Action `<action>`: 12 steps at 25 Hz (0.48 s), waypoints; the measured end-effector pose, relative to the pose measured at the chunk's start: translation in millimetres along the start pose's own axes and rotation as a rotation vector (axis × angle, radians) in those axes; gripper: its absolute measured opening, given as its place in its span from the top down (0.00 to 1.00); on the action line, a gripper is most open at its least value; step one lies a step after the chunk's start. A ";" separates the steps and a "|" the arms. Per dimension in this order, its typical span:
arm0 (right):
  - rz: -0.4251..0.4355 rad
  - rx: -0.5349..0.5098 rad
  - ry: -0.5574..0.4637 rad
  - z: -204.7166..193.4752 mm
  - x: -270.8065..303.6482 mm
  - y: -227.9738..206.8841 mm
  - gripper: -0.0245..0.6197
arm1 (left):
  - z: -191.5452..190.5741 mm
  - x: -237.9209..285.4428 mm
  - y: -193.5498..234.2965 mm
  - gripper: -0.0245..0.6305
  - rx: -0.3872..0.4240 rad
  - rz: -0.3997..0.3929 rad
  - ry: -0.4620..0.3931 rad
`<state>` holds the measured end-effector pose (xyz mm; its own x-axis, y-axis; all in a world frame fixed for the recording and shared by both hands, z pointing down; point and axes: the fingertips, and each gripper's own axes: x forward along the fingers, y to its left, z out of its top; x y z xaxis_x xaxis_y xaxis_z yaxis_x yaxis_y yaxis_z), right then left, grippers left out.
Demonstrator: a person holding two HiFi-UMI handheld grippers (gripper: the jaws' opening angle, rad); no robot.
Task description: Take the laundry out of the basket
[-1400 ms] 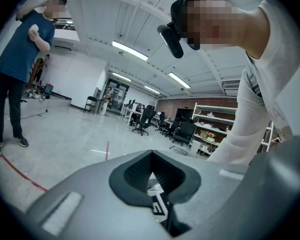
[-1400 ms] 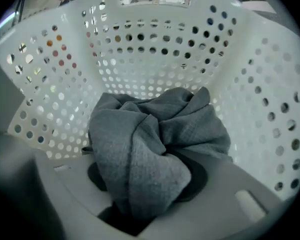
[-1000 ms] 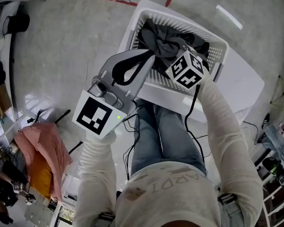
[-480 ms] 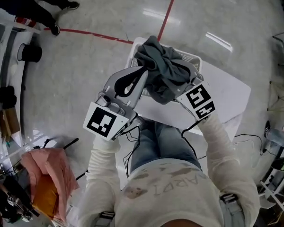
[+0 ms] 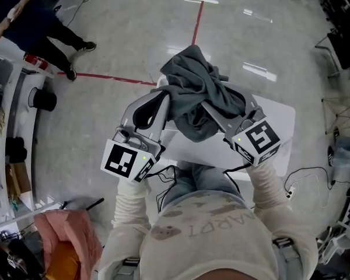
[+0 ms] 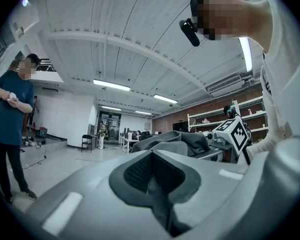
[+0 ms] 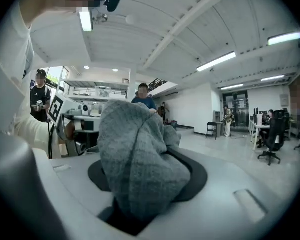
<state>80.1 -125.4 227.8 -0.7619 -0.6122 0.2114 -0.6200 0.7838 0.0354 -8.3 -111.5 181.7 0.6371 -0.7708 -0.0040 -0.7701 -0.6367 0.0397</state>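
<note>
Head view is showing me holding a grey garment (image 5: 198, 98) up in the air above the white counter (image 5: 278, 114), the cloth bunching into a loose heap between my two grippers. My left gripper (image 5: 165, 100) is coming in from the counter's left side, and its jaws are pressing together on a thin fold at the garment's edge. The left gripper view is showing the two pads meeting with only a narrow strip of grey cloth running down the seam between them, while the rest of the garment is lying just beyond the tips. My right gripper (image 5: 213, 107) is coming in from the counter's near right side, and its jaws are clamping a thick wad of the same garment. In the right gripper view that knitted grey cloth is bulging up and over the pads and covering most of the gap. Both marker cubes are facing the head camera, the left one (image 5: 125, 161) and the right one (image 5: 258, 140) sitting nearer to me than the counter's near edge. The garment is hanging clear of the counter, and its lowest folds are drooping toward the counter's middle. A red line (image 5: 197, 22) is running across the floor beyond the counter's far side. A person in a dark blue top (image 5: 29, 16) is standing well off to the counter's far left, and a pink cloth (image 5: 70, 238) is lying well apart from the counter on the near left.
</note>
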 end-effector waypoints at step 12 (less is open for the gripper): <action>-0.104 0.101 -0.204 61.8 -68.0 15.6 0.63 | 41.7 -24.6 -30.9 0.96 0.034 -0.053 -0.061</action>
<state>110.7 -78.0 153.6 -0.7084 -0.7057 0.0094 -0.7051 0.7071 -0.0531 -1.6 -73.8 138.9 0.6749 -0.7349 -0.0664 -0.7364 -0.6766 0.0037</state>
